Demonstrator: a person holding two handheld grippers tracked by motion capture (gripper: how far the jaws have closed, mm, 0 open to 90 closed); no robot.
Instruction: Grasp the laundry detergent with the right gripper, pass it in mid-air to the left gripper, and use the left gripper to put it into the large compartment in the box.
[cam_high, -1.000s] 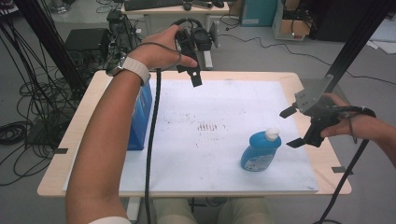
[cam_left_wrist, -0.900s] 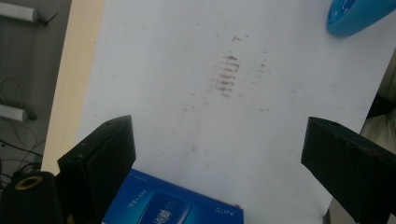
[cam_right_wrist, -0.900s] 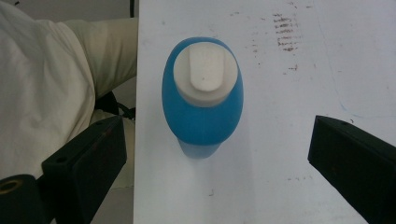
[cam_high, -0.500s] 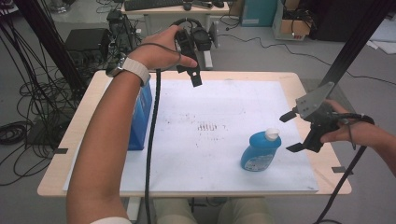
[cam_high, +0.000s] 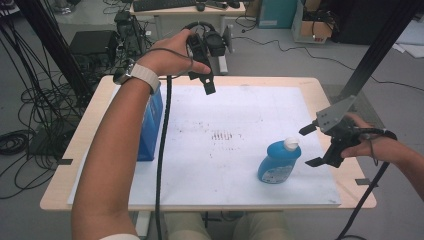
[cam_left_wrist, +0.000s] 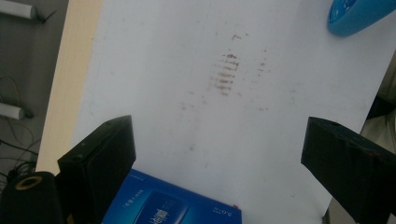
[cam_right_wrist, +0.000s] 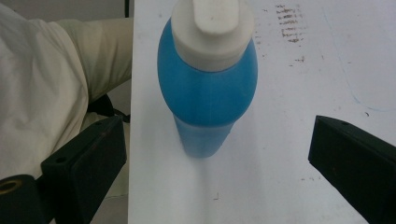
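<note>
A blue bottle with a white cap stands upright on the white sheet at the front right; the right gripper view looks onto its cap and shoulder. My right gripper hovers just right of the bottle, jaws open and apart from it. A blue box stands at the sheet's left edge, partly hidden by the left forearm; its top shows in the left gripper view. My left gripper is held high over the table's far edge, open and empty.
The wooden table has a rim showing around the sheet. Reddish-brown smudges mark the sheet's middle. Cables trail from both grippers. Equipment, black cables and another desk stand beyond the far edge. The person's lap is at the front edge.
My right gripper has come down and left, closer to the bottle. The left gripper, the bottle and the box have stayed put.
</note>
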